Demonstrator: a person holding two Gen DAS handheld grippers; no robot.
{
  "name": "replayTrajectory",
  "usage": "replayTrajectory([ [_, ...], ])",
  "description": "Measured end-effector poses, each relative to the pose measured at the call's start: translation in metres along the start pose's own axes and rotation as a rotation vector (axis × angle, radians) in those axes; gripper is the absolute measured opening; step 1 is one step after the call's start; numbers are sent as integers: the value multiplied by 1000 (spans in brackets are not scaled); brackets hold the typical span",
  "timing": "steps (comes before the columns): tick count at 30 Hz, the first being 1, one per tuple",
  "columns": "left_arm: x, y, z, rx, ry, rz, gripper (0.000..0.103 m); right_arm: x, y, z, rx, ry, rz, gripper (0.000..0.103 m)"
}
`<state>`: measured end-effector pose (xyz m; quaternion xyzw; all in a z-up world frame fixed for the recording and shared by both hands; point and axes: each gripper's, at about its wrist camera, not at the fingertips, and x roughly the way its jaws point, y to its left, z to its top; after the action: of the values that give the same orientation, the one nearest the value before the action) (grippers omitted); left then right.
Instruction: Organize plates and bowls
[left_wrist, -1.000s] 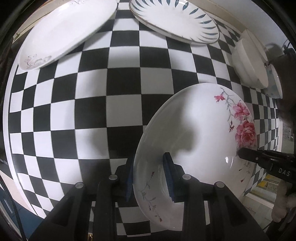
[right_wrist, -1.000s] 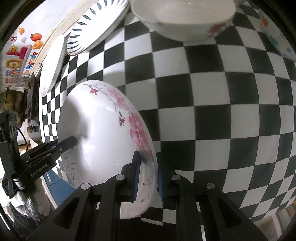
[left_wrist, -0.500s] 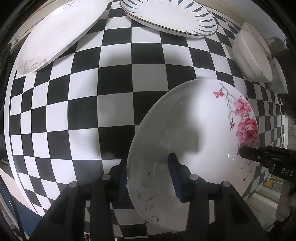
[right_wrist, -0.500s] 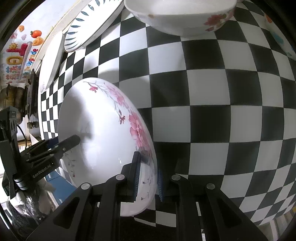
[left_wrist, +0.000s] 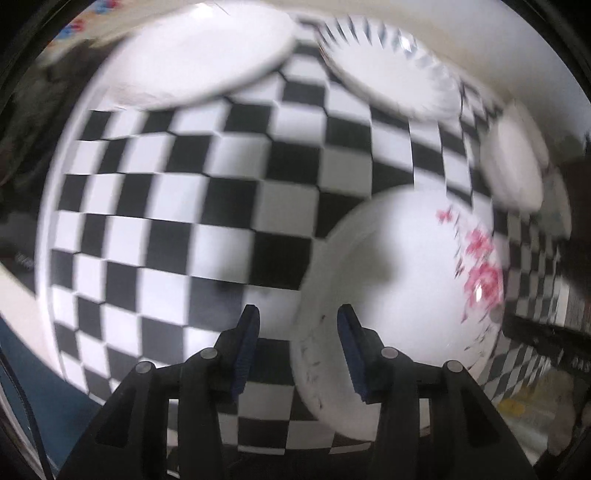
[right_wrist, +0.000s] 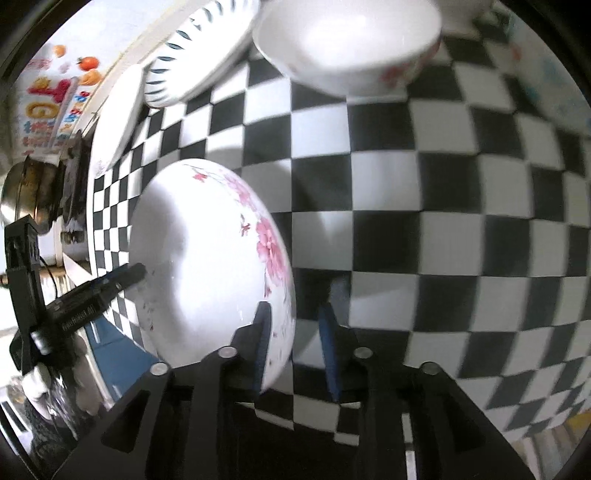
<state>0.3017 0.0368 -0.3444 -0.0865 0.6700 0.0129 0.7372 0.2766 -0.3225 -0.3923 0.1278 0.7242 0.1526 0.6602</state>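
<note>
Both the left gripper (left_wrist: 297, 347) and right gripper (right_wrist: 295, 343) stand apart around the floral plate's (right_wrist: 207, 258) rim, unclamped. Beyond that plate, 2 plates and a bowl (right_wrist: 347, 44) remain unstacked.

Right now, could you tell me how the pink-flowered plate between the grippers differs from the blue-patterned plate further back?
The pink-flowered plate carries pink blossoms on one side only; the blue-patterned plate has dark blue dashes all round its rim. The pink-flowered plate sits near both grippers, its rim between the open fingers of the left gripper and right gripper; the blue-patterned plate lies far from them, by the table's back edge. Both are white and rest on the checkered cloth.
</note>
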Motion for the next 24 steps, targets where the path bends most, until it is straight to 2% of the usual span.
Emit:
replayTrajectory([
  [4,-52,14,-3,-84,-120,-9,41,-44,32,-3,-127,-108,-35,41],
  [6,-74,24,5,-125,-168,-29,41,-69,55,3,-186,-191,5,56],
  [8,-91,39,26,-159,-213,-33,41,-86,80,16,-237,-247,59,72],
  [9,-98,48,34,-177,-229,-33,41,-91,95,26,-270,-253,84,73],
  [12,-98,70,61,-236,-251,-15,41,-93,138,61,-380,-243,30,73],
  [14,-93,88,76,-276,-246,-1,41,-86,161,94,-386,-228,24,73],
  [19,-53,133,117,-354,-182,-10,41,-42,207,175,-382,-166,-11,70],
  [24,-15,170,149,-406,-127,-51,41,18,238,252,-362,-60,58,68],
])
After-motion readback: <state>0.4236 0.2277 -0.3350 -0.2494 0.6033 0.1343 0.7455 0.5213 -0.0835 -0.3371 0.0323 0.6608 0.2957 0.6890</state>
